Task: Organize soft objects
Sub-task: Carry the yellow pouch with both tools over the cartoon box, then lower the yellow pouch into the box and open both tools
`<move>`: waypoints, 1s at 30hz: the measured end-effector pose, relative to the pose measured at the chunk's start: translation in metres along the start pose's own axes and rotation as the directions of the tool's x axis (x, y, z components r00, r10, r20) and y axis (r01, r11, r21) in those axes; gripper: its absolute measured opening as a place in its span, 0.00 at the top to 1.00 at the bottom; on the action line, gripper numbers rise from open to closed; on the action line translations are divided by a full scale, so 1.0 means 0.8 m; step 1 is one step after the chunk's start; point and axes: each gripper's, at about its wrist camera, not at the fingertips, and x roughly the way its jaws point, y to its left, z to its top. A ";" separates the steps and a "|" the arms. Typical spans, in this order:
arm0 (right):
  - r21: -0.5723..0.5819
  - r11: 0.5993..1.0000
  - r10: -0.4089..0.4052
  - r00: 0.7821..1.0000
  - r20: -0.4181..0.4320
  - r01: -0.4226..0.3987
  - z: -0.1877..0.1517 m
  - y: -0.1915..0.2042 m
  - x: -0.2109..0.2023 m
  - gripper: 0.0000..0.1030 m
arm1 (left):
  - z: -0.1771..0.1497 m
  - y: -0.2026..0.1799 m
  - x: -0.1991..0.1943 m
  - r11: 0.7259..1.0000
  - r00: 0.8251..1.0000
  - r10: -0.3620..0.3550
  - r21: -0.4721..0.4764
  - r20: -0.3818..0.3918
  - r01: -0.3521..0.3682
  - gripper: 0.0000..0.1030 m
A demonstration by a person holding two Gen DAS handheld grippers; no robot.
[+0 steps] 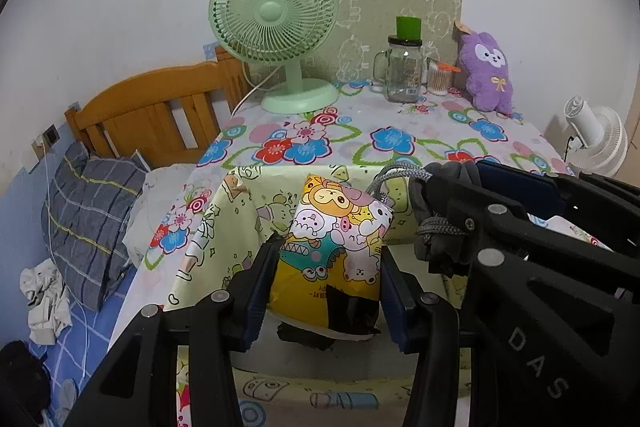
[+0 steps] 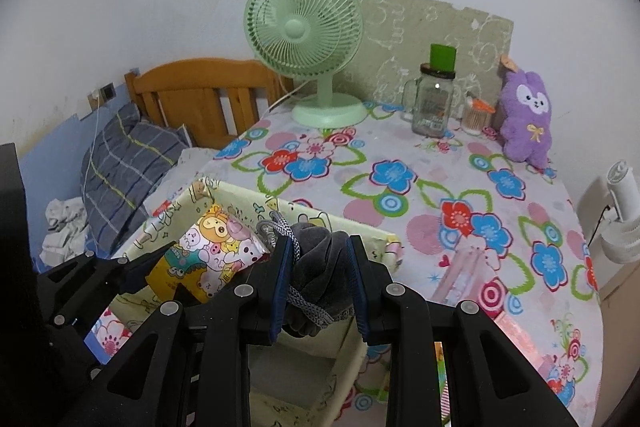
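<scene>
My left gripper [image 1: 328, 251] is shut on a soft cartoon-print packet [image 1: 340, 239] and holds it over the pale yellow fabric bin [image 1: 236, 211]. My right gripper [image 2: 320, 247] is shut on a dark grey cloth bundle with a grey braided cord [image 2: 316, 255], also above the bin [image 2: 236, 195], just right of the packet [image 2: 212, 247]. The bundle shows in the left wrist view [image 1: 436, 227] beside the packet. A purple plush bunny [image 1: 486, 71] stands at the table's far right corner, also in the right wrist view [image 2: 526, 117].
A green desk fan [image 1: 276, 27], a glass mug jar with a green lid [image 1: 404, 67] and a cotton-swab tub [image 1: 438, 77] stand at the back of the floral tablecloth [image 1: 360, 143]. A bed with a plaid pillow [image 1: 88, 219] lies left. A white fan [image 1: 596, 139] is at right.
</scene>
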 end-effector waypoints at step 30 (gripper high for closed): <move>-0.047 0.998 -0.033 0.999 -0.027 0.031 -0.010 0.003 0.021 0.27 | -0.008 0.007 0.018 0.999 0.998 0.020 -0.034 -0.060 -0.022 0.13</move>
